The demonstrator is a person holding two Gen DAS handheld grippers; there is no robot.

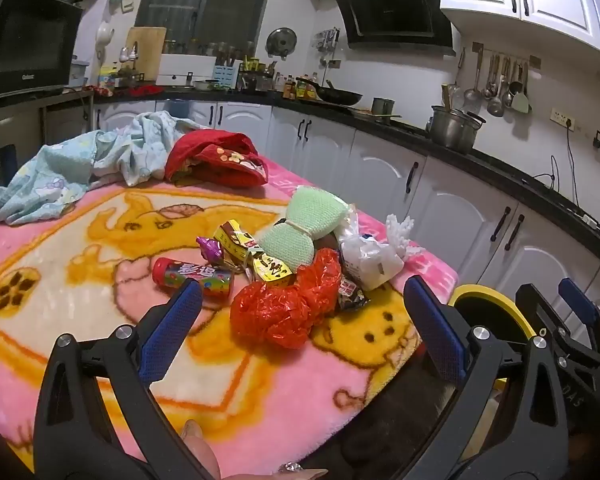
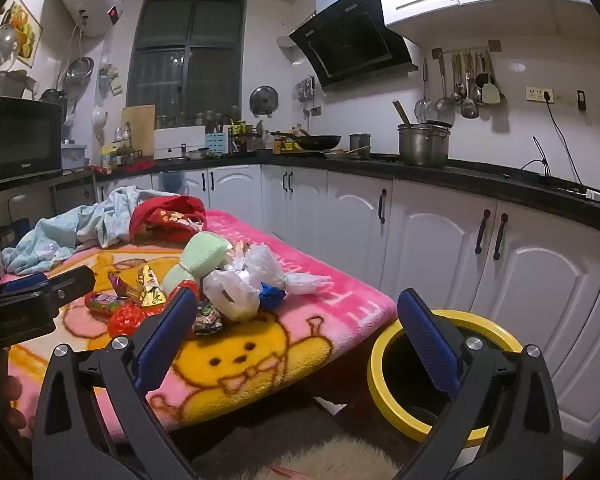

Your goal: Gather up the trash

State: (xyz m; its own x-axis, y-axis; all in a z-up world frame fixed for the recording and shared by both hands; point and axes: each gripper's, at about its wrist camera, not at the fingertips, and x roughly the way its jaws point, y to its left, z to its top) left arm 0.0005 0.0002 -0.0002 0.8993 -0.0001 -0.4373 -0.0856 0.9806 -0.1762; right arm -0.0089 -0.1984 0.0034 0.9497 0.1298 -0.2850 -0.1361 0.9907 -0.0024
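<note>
Trash [image 1: 284, 276] lies heaped mid-table on the plush pink blanket [image 1: 80, 248]: crinkled red plastic bag [image 1: 276, 312], foil wrappers [image 1: 256, 256], a white bag [image 1: 368, 256]. Your left gripper [image 1: 304, 328] and right gripper [image 2: 296, 336] both gape wide, holding nothing. Collection looks unstarted; next you likely pinch the red bag and carry it to the yellow-rimmed bin [image 2: 380, 360] beside the table.

Your left gripper [image 1: 302, 322] and right gripper [image 2: 296, 330] match: black plastic frames with triangular cut-outs, round silver screws at the pivots, and blue textured pads on the fingers [image 1: 170, 336]. Your fingernails [image 1: 192, 430] are long and glossy.
</note>
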